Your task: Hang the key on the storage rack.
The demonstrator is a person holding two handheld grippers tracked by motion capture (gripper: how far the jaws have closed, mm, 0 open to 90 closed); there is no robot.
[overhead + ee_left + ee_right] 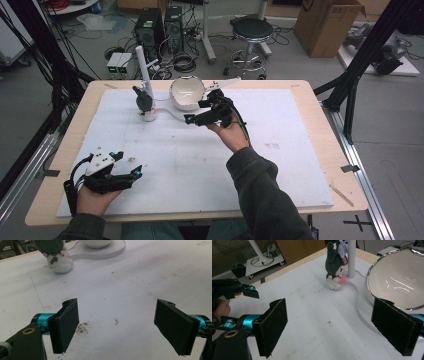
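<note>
Between my right gripper (342, 327) pads, spread wide and empty like my left gripper's (123, 326), lies bare white mat (319, 322); ahead stands the plush toy (335, 267), probably soft, light, best pinched around its body.

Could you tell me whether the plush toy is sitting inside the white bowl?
No, the plush toy stands on the table beside the white pole, apart from the bowl.

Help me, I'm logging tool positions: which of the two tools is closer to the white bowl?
The right tool, held up beside the white bowl at the far side of the table. The left tool sits at the near left edge, far from the bowl.
</note>
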